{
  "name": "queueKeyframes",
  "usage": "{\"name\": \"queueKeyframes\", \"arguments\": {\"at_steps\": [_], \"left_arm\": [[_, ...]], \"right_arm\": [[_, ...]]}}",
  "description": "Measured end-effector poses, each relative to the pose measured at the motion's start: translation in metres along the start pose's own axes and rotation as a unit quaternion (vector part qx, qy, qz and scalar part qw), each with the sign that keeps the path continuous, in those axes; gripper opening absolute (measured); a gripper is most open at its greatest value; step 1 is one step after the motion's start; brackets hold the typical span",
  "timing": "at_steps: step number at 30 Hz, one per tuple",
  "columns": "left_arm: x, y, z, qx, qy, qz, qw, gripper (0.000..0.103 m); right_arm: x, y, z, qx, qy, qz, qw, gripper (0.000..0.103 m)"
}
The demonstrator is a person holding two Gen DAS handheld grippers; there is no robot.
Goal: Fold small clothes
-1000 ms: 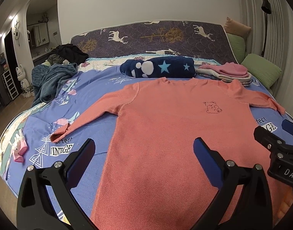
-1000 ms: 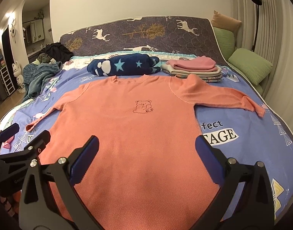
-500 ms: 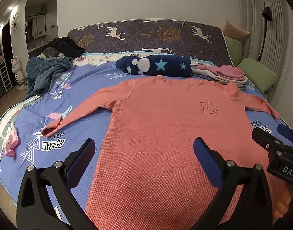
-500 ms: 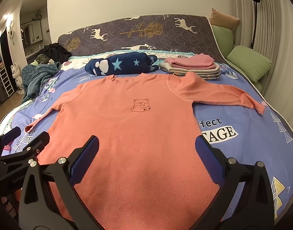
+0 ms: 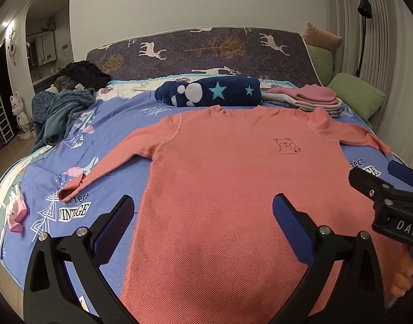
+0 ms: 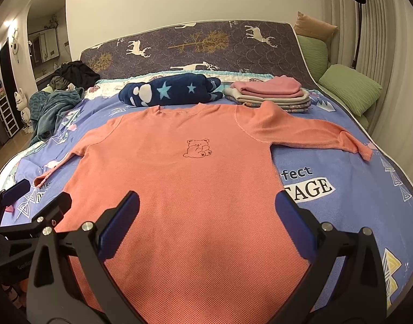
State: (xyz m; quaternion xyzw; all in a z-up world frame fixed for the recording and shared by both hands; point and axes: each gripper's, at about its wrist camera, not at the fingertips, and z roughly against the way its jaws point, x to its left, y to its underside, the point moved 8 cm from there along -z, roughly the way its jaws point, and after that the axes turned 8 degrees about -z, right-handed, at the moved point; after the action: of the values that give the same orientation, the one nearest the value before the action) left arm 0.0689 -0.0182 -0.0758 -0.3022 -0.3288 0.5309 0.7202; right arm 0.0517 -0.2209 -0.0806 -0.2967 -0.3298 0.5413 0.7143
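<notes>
Both grippers (image 5: 201,224) (image 6: 206,216) level, jaws wide, above sweater (image 6: 195,189)

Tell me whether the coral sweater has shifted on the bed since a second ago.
No. The coral sweater lies spread flat, its collar just short of the star blanket and its right sleeve across the "perfect VINTAGE" print, as before. Only the camera angle differs.

Sweater (image 5: 233,189): salmon-orange waffle knit, small dark-red outline bear (image 6: 197,148) on chest. Bedsheet (image 6: 341,216) under it: periwinkle blue, white triangle motifs, black-and-white lettering. Headboard mattress (image 5: 206,51): dark purple with white deer, gold trees. Rolled blanket (image 5: 211,93): navy, light-blue stars, white paw blobs. Folded stack (image 6: 271,93): pink over beige and grey. Pillows (image 6: 349,89): green. My left gripper (image 5: 201,226) and my right gripper (image 6: 206,216): black frames, blue pads.
</notes>
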Motion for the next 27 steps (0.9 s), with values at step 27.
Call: {"name": "queueKeyframes", "arguments": {"at_steps": [27], "left_arm": [[0.0045,-0.0027,0.002,-0.009,-0.003,0.0,1.0,0.102]], "right_arm": [[-0.0011,-0.0017,-0.0013,-0.002,0.006,0.001,1.0,0.101]]}}
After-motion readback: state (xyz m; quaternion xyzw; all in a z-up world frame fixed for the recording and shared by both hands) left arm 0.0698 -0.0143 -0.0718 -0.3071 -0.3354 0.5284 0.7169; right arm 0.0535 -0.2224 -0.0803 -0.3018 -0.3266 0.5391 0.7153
